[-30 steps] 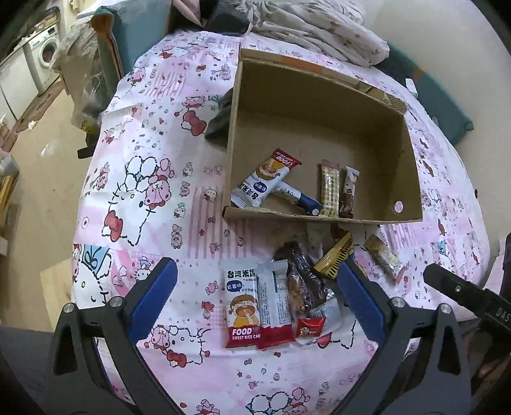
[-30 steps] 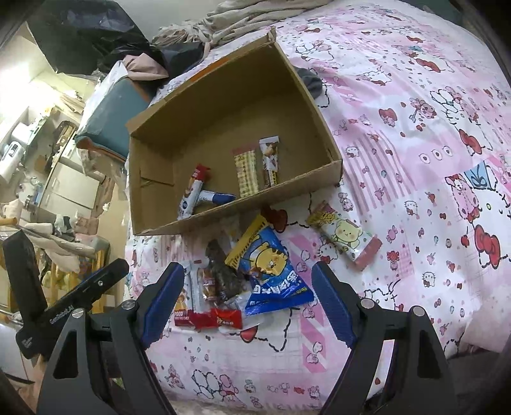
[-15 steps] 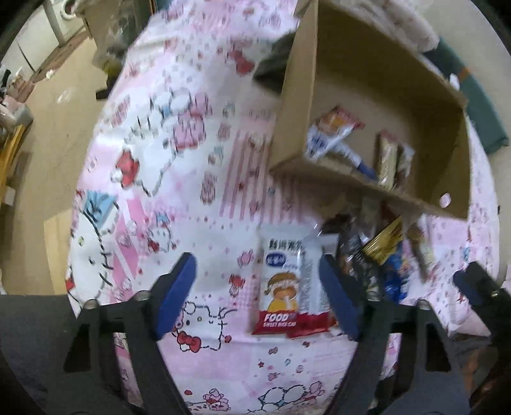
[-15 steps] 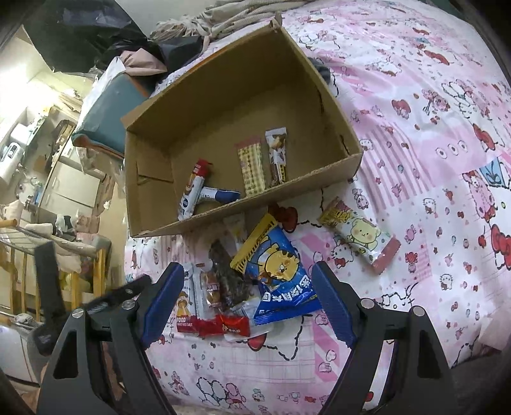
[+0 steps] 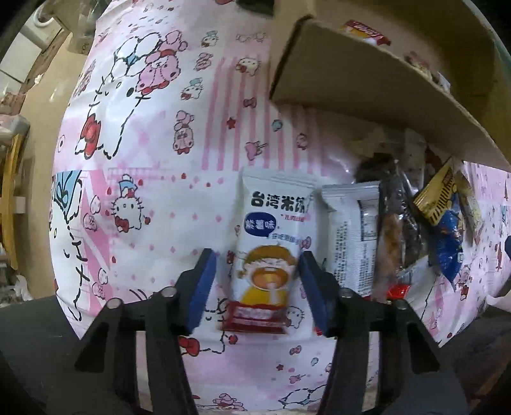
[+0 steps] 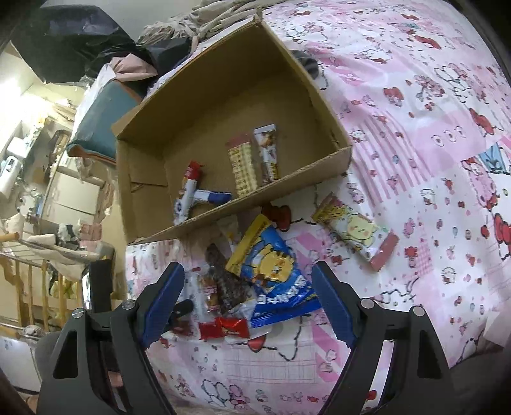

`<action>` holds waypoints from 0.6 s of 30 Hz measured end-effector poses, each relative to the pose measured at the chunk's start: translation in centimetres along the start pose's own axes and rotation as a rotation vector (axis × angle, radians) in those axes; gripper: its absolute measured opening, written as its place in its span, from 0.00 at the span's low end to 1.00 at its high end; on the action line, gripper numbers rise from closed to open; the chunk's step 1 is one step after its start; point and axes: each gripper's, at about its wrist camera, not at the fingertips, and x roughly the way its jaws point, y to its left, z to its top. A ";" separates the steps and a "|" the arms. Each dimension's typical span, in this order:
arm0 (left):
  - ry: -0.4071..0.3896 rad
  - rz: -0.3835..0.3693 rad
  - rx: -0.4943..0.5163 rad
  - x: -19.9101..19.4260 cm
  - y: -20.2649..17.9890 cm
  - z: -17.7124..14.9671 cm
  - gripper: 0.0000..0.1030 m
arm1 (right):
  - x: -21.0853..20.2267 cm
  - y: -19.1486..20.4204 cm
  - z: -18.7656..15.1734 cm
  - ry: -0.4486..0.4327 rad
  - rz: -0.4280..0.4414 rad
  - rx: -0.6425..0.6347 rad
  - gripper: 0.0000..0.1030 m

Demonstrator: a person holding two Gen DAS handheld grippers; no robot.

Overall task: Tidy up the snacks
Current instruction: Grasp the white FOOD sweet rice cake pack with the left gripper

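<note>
A white rice-cake packet (image 5: 271, 230) with a cartoon face and a red end lies flat on the pink sheet. My left gripper (image 5: 257, 255) points straight down over it. Its jaws are closing with the packet between them, and a small gap still shows at the left pad (image 5: 204, 281). Beside it lie a grey-white packet (image 5: 351, 233) and a dark brown one (image 5: 399, 223). My right gripper (image 6: 246, 268) hangs open above the pile, over a blue bag (image 6: 278, 281) and a red candy (image 6: 223, 328). The cardboard box (image 6: 223, 79) holds several snacks.
A yellow cat-print packet (image 6: 354, 231) lies apart, to the right of the pile. The box's front wall (image 5: 367, 86) stands just behind the snacks. Crumpled clothes (image 6: 207, 16) and a teal cushion (image 6: 102, 127) sit beyond the box. The bed's edge drops to the floor (image 5: 41, 105) at left.
My left gripper has come down close over the rice-cake packet, tilting to point down, and its jaws have narrowed around it. The right gripper has stayed in place and open.
</note>
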 end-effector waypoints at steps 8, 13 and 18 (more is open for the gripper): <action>-0.052 0.023 -0.003 -2.1 0.2 0.3 0.26 | 0.5 -1.2 0.2 0.022 -0.038 0.043 0.82; -0.103 -0.028 -0.055 -4.5 1.2 0.0 0.26 | 1.8 -1.9 0.2 0.070 -0.056 0.061 0.82; -0.155 -0.011 -0.041 -6.3 1.5 0.1 0.26 | 4.2 -0.8 0.3 0.106 -0.154 -0.034 0.82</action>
